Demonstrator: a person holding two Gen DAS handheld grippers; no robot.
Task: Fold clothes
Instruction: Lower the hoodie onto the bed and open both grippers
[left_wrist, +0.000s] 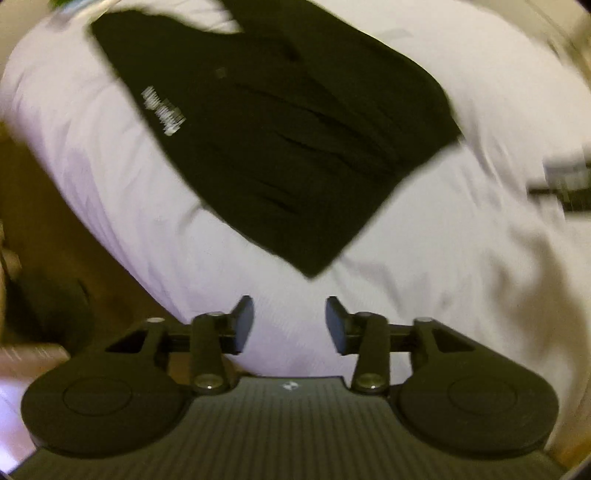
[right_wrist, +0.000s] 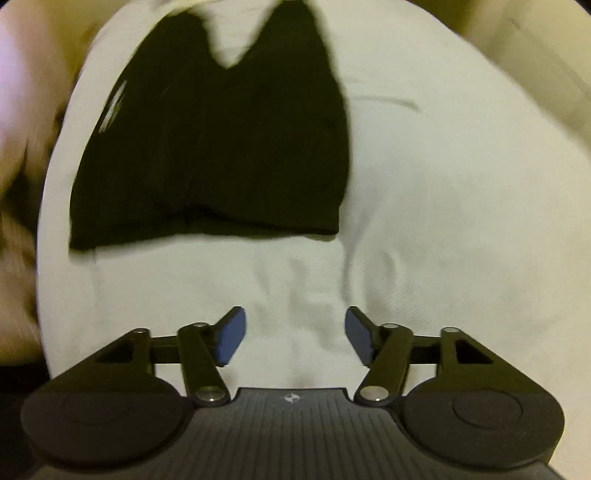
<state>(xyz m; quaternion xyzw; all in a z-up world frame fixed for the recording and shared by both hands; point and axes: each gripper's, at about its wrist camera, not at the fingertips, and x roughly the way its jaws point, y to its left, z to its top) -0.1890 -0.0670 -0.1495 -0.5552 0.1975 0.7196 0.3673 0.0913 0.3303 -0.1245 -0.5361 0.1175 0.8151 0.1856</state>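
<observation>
Black shorts (left_wrist: 280, 140) with a small white logo (left_wrist: 164, 110) lay spread on the white bed sheet (left_wrist: 443, 258), toward the far part of the bed, apart from both tools. From the right wrist view the shorts (right_wrist: 214, 147) showed a straight band along the near edge and two leg ends parted by a notch at the far edge; both pictures were blurred, so finer detail could not be told. The left gripper (left_wrist: 290, 325) hung over bare sheet just short of the garment's nearest corner, its jaws standing wide apart with nothing between them. The right gripper (right_wrist: 295, 336) was likewise spread wide and empty above the sheet (right_wrist: 443, 221), well back from the band. Judging by this, no fold had been made and the step in hand was the approach to a first grasp. The next move would probably call for each gripper to reach a corner on one side and pinch only the cloth, not the sheet beneath.
</observation>
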